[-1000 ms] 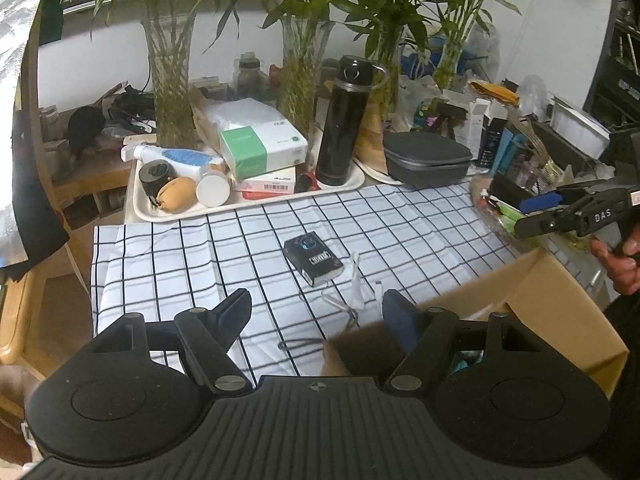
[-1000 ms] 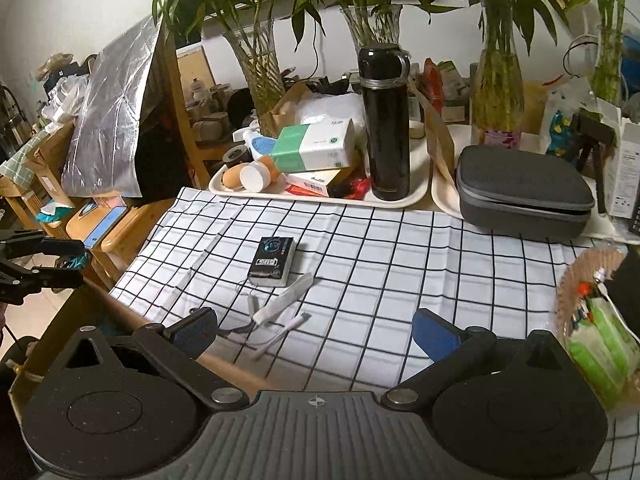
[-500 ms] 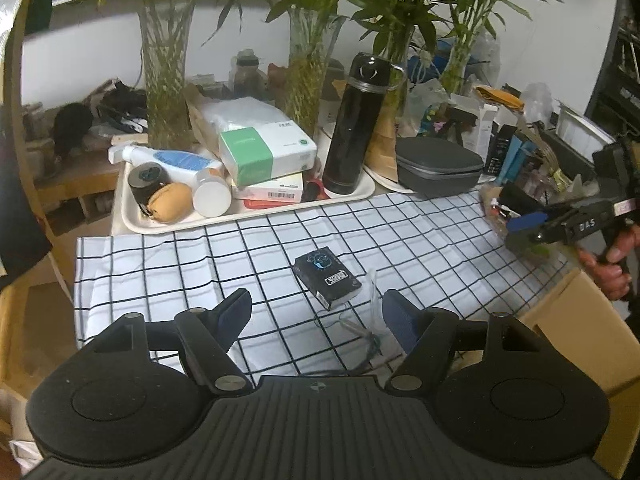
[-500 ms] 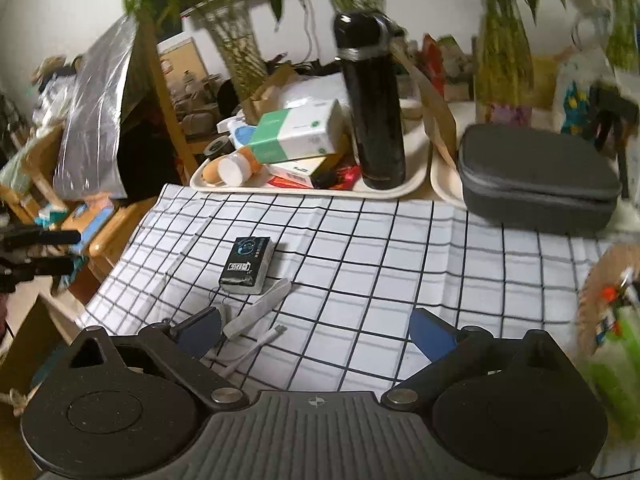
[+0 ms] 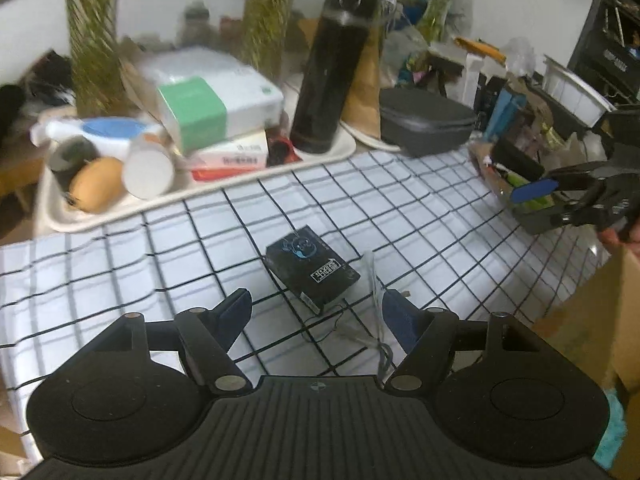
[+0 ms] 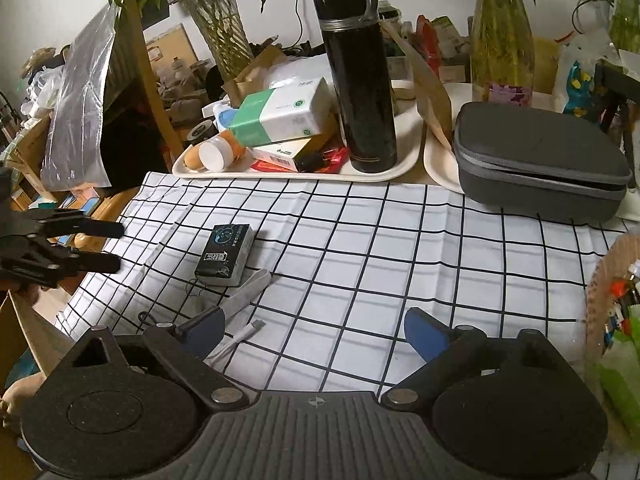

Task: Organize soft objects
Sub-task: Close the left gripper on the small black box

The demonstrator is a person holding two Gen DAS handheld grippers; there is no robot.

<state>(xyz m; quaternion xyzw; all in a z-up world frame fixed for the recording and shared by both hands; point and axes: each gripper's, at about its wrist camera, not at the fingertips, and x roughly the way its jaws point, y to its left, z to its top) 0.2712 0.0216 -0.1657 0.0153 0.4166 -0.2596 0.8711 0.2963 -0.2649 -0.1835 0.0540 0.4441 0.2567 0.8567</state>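
Observation:
A small black packet with blue print (image 5: 312, 272) (image 6: 225, 254) lies on the checked cloth (image 5: 400, 208). Beside it are a white cable in a clear wrapper (image 6: 244, 300) (image 5: 374, 292) and a thin dark cord. My left gripper (image 5: 315, 304) hovers low over the cloth, open, with the packet just ahead of its fingertips and nothing between the pads. It shows at the left edge of the right wrist view (image 6: 118, 247). My right gripper (image 6: 316, 320) stands wide over bare cloth, its jaws closing slightly on nothing. A hand holds it at the right edge of the left wrist view (image 5: 548, 204).
A white tray (image 6: 408, 160) at the back carries a green-and-white tissue pack (image 6: 280, 114), a black flask (image 6: 358, 80) and small items. A grey zip case (image 6: 536, 160) sits right of it, glass vases behind. A cardboard box (image 5: 592, 320) stands at the table's near edge, a wicker basket (image 6: 604, 280) far right.
My left gripper has swung from over the cardboard box onto the cloth and sunk toward the black packet. The right gripper has come down a little, its jaws slightly narrower.

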